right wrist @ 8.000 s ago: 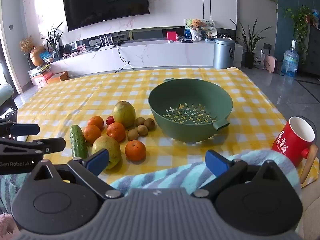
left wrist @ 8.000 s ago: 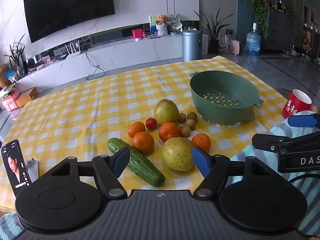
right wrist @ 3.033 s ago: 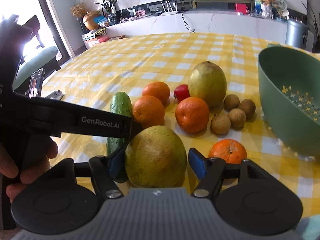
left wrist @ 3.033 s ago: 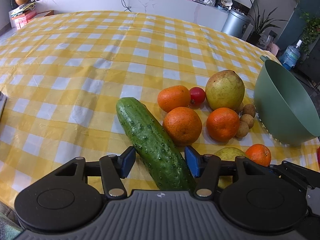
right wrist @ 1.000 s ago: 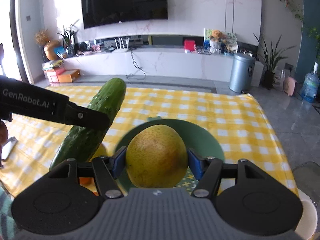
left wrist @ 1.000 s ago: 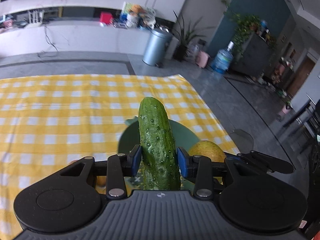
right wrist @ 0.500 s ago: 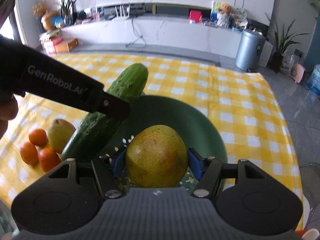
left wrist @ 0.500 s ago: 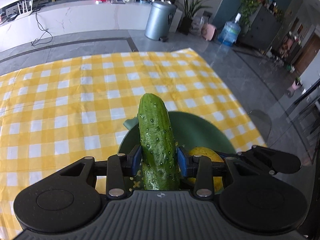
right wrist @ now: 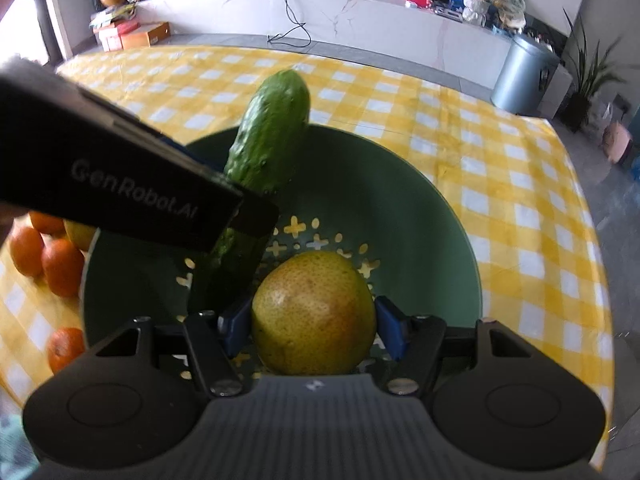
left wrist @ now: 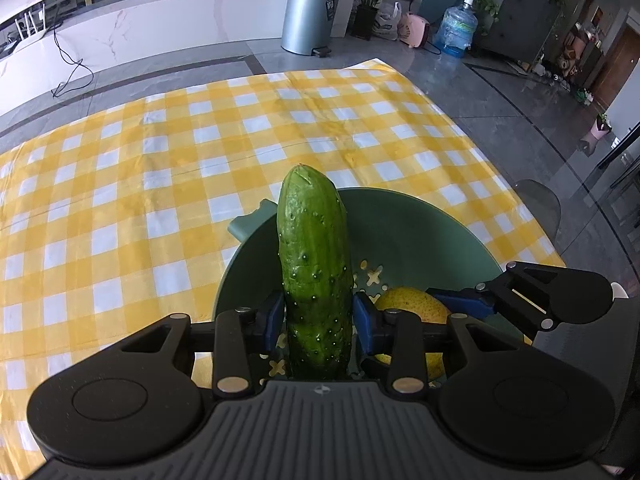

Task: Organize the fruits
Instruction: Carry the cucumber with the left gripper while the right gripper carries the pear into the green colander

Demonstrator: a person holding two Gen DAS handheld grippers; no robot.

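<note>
Fruit that lay grouped on the checked cloth eight seconds ago is now split up: we have lifted the cucumber and the pear off the cloth and brought both over the green colander.

Half a second ago the two sat higher above the bowl; now the colander fills more of both views and the pear hangs low over its perforated floor.

Our left gripper is clenched on the cucumber, blue pads pressed to either side of its lower half, the long body running up the middle of the left wrist frame with its tip past the far rim. Our right gripper is clenched on the pear at the lower centre of the right wrist frame.

We cannot tell whether either one touches the bowl yet.

In the right wrist view the cucumber slants from lower left to upper centre, just beside the pear, with the black body of the left gripper crossing in front of it.

Oranges remain on the tablecloth at the left edge of the right wrist frame, outside the colander wall.

Beyond the bowl, bare cloth runs to the table's far edge in the upper half of both frames.
</note>
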